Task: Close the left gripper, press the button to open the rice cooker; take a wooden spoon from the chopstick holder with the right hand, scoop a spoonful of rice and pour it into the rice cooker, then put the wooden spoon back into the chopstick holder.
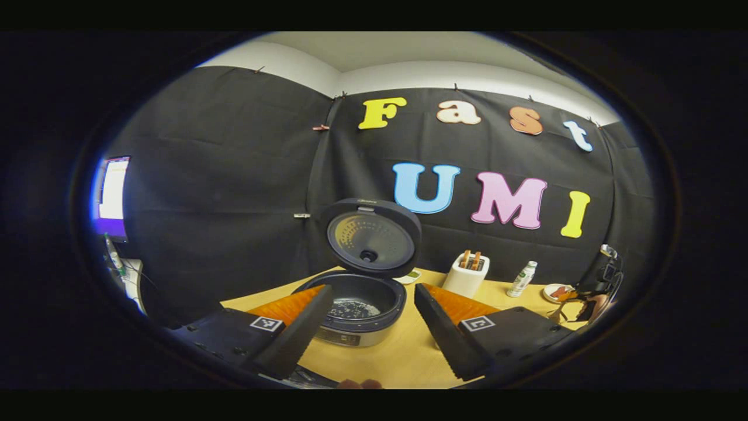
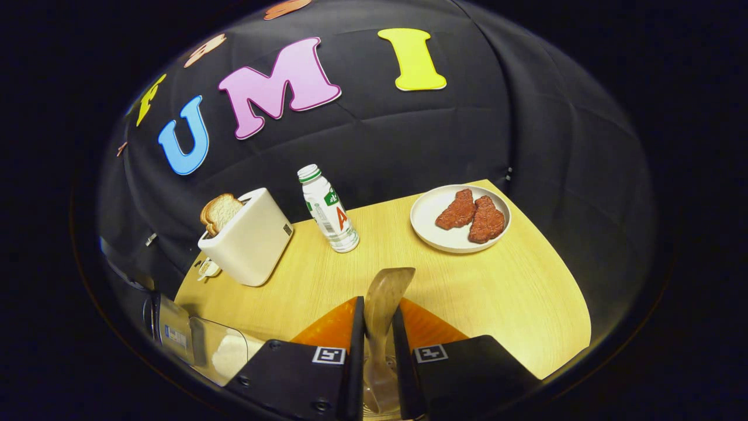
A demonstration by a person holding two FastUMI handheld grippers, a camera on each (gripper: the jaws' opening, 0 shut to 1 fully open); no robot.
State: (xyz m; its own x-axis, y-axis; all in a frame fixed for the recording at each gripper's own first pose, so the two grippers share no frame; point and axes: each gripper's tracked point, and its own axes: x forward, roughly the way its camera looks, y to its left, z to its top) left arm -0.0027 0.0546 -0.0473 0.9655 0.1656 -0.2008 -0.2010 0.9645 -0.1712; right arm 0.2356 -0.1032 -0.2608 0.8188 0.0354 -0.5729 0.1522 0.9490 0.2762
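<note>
The rice cooker (image 1: 356, 310) stands on the wooden table (image 1: 403, 356) with its round lid (image 1: 372, 237) swung up; a little white rice lies in the dark inner pot. My left gripper (image 1: 374, 333) is open, its fingers spread to either side of the cooker's front and touching nothing. My right gripper (image 2: 378, 330) is shut on the wooden spoon (image 2: 388, 289), whose bowl points forward over the table (image 2: 497, 292) while its handle runs down between the fingers. In the left gripper view the right gripper (image 1: 575, 301) is small at the table's far right.
A white toaster (image 2: 248, 240) with bread slices, a small white bottle (image 2: 328, 207) and a plate (image 2: 429, 225) with two brown meat pieces stand along the back. A clear container (image 2: 225, 354) holding rice sits at the lower left. A lit screen (image 1: 112, 196) hangs far left.
</note>
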